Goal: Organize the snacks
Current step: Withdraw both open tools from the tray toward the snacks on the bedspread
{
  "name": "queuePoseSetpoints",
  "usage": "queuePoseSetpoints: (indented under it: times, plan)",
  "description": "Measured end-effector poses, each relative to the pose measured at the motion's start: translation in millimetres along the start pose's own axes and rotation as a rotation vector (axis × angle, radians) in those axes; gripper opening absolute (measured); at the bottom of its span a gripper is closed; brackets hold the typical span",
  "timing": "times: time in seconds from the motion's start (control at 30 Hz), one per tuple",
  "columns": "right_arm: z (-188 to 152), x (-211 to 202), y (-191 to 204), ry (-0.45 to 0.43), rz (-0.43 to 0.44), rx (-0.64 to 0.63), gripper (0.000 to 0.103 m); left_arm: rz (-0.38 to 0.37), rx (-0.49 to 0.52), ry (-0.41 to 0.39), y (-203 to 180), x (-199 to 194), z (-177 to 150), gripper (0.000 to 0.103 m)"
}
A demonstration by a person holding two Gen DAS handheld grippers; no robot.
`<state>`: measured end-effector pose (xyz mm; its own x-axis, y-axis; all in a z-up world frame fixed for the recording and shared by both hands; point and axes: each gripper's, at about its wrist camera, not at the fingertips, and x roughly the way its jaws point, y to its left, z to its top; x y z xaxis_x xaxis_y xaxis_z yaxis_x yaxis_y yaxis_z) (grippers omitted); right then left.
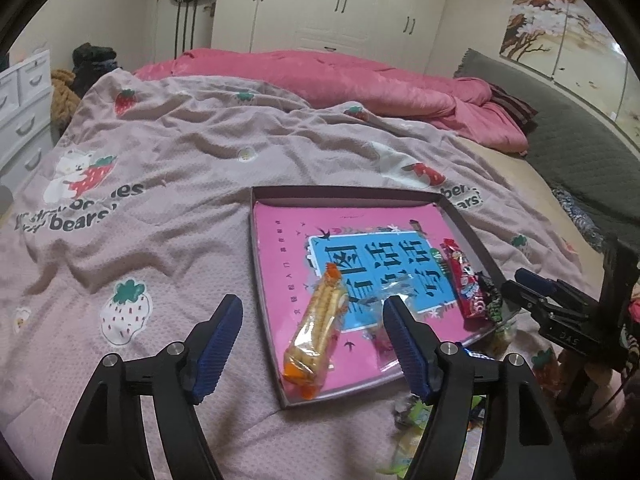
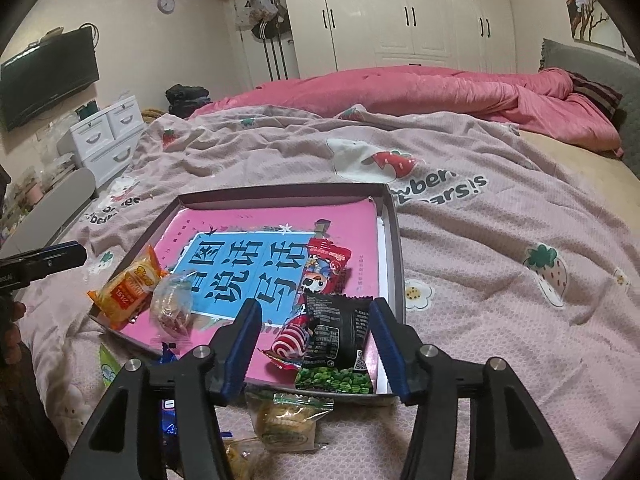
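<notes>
Inside, orange snack packet (image 1: 316,330), crinkly, translucent ends

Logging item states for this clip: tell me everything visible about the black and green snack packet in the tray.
The black and green snack packet is a glossy, sealed foil pouch, black with white print and a QR code, green peas pictured at its near end. It lies flat in the tray at the near right corner, overlapping a red swirl-patterned wrapper. The right gripper straddles it, open.

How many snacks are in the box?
4. An orange pack at the left edge, a clear pack beside it, a red pack toward the right, and a black pack at the near edge, partly over the red one. More may be hidden.
</notes>
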<state>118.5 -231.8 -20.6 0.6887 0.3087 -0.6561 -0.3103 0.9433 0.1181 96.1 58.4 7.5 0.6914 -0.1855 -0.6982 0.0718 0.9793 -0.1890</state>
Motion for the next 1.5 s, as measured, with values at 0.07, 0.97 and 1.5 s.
queuePoseSetpoints:
  times: [0.07,0.97,1.5]
  plan:
    - [-0.2,-2.3,1.0,-0.003,-0.002,-0.004,0.056,-0.003,0.005,-0.004,-2.2,-2.6,-0.2,0.075]
    - [-8.7,-39.8,18.2,-0.036,0.026,-0.011,0.058,-0.041,0.06,0.005,-32.4,-26.6,-16.1,0.075]
    - [-16.0,-50.9,37.8,-0.023,0.059,-0.043,0.058,-0.042,0.098,0.054,-44.2,-28.5,-28.7,0.075]
